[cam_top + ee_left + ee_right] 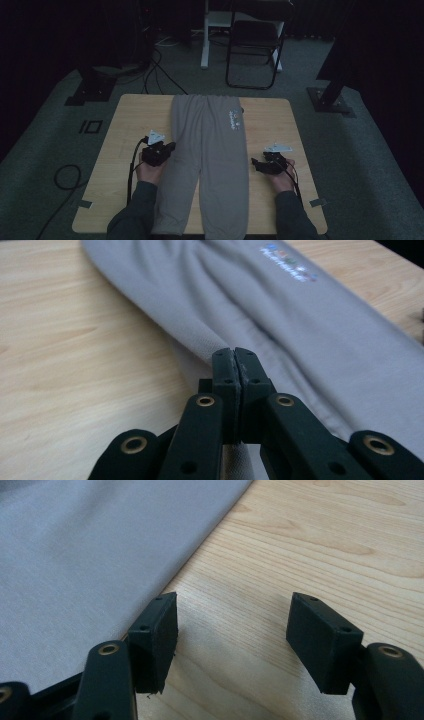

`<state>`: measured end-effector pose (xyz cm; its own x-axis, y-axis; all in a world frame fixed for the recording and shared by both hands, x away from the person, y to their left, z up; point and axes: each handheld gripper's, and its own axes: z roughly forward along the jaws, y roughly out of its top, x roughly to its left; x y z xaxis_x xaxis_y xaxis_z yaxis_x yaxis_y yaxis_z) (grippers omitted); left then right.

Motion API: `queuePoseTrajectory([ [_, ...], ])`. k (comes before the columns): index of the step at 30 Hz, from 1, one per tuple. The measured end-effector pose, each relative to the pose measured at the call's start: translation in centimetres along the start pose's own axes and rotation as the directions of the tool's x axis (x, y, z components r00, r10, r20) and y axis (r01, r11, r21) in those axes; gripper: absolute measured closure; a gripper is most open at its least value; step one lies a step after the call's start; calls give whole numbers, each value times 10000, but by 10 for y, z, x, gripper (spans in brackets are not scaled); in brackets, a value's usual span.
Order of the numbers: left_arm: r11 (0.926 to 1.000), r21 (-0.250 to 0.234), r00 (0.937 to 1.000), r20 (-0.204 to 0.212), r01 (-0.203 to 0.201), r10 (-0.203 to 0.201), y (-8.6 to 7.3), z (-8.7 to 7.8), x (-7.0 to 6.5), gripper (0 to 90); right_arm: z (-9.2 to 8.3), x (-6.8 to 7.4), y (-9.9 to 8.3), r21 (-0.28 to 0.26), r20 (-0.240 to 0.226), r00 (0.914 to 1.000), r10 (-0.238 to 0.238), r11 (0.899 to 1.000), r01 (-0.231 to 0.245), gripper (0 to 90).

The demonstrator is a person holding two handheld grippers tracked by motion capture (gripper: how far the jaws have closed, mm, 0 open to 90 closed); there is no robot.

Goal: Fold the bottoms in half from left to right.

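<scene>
A pair of grey cotton jogging trousers (210, 155) lies flat down the middle of a pale rectangular wooden table (130, 115), waistband at the far edge, both legs running toward the near edge, where a seated person in dark sleeves works two hand-held tools. A small printed logo (234, 120) sits on the trousers' right hip.

The left gripper (167, 148) is at the trousers' left outer seam, roughly at thigh level. The left hand (150, 170) cradles the black tool from below, forearm angled up from the near edge of the table, the tool pointing inward across the seam. In the left gripper view its two black jaws are pressed tight together with the trousers' edge pinched between them (234, 367); the fabric rises in a ridge to the jaw tips and runs on beneath them.

On the opposite side of the trousers, the right gripper (256, 164) rests just beside the right leg's outer edge, over bare wood. The right hand (280, 172) holds it with the wrist low to the table, the tool aimed inward at the cloth. In the right gripper view the jaws stand spread wide apart with table grain between them (232, 625); the jaw nearer the trousers sits right at the hem of the fabric, and whether it touches the cloth cannot be told.

Beyond the trousers' waistband, off the table, a black folding metal chair (255, 45) stands on the grey carpet.
</scene>
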<state>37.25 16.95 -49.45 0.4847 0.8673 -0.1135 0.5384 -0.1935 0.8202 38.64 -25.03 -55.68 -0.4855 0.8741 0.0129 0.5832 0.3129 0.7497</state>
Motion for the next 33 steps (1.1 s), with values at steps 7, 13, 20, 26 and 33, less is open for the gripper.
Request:
queuePoseTrajectory([
  [7,9987,71,9977,446,-507,504,15,12,-22,886,-1,-3,0,-17,-12,10000,53,10000,-53,377],
  [13,9964,42,9930,830,-848,842,27,22,-42,886,-1,-4,-1,-25,-7,10000,84,10000,-84,377],
  [20,9936,40,9863,1215,-1126,1113,36,32,-62,886,-1,-4,-1,-23,-8,10000,78,10000,-78,376],
  [26,9901,62,9787,1521,-1402,1377,44,41,-80,886,-1,-4,-1,-21,6,10000,82,10000,-82,376],
  [33,9877,-30,9656,2102,-1562,1533,54,53,-109,886,0,-3,0,-16,55,10000,-12,10000,12,376],
])
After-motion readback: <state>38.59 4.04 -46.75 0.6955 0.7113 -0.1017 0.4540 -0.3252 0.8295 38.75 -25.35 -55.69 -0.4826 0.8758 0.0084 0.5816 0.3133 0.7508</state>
